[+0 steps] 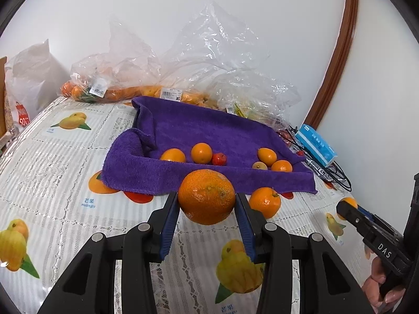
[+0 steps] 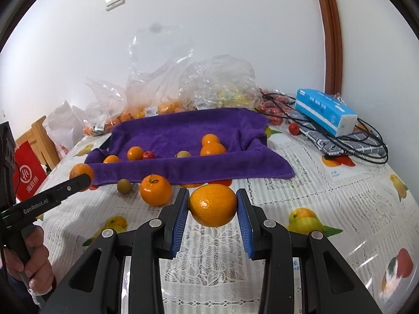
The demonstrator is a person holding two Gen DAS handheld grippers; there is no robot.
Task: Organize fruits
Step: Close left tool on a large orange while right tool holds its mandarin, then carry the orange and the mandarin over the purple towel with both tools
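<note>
I'm clamping one orange (image 1: 207,196) per gripper (image 2: 212,205), frame centre | round, slick, soft-skinned | gripping mid-girth, lightly

A glossy printed plastic cover (image 1: 65,162) lies smooth over the tabletop. The purple towel (image 1: 199,130) is matt, fuzzy cloth. Crinkled clear plastic bags (image 1: 209,47) shine. The large orange (image 1: 207,196) has pebbled, slightly glossy peel. Each hand-held gripper (image 2: 212,204) is matt black plastic with ribbed blue pads (image 2: 180,222) and metal rivets (image 2: 155,223).

"das" on the right tool (image 1: 348,210); "genrobot.ai" on the left tool (image 2: 81,180).
</note>
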